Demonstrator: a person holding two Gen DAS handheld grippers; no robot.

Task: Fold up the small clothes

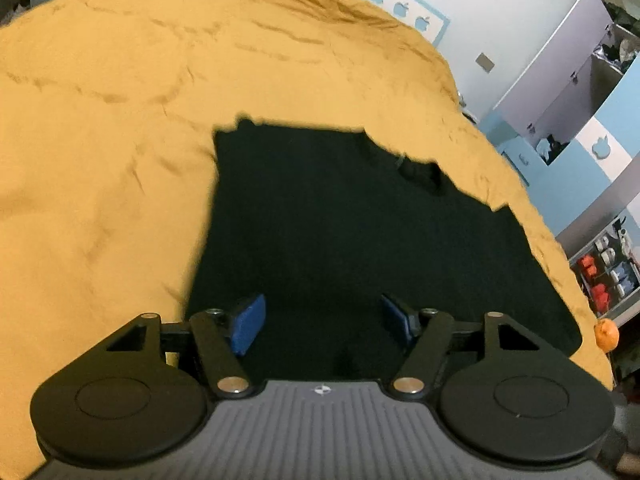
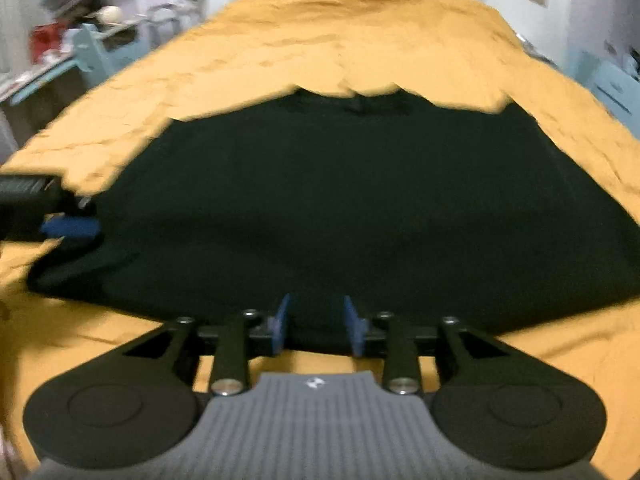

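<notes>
- Left gripper: my jaws are spread wide with nothing between the pads, hovering over the near part of the dark garment.
- Right gripper: jaws partly apart, at the garment's near hem; I see no pinch on the fabric.
- Garment lies flat on the mustard bedspread, directly ahead of both tools.
- Right view is blurred.

Bed covered edge to edge by a wrinkled mustard-yellow sheet, creased most toward the far end. Spread flat directly on that sheet, a black garment, its far edge uneven with a neck opening showing, its near edge close to the bed's near side. Small orange object seen at the bed's right edge, kind unclear.
</notes>
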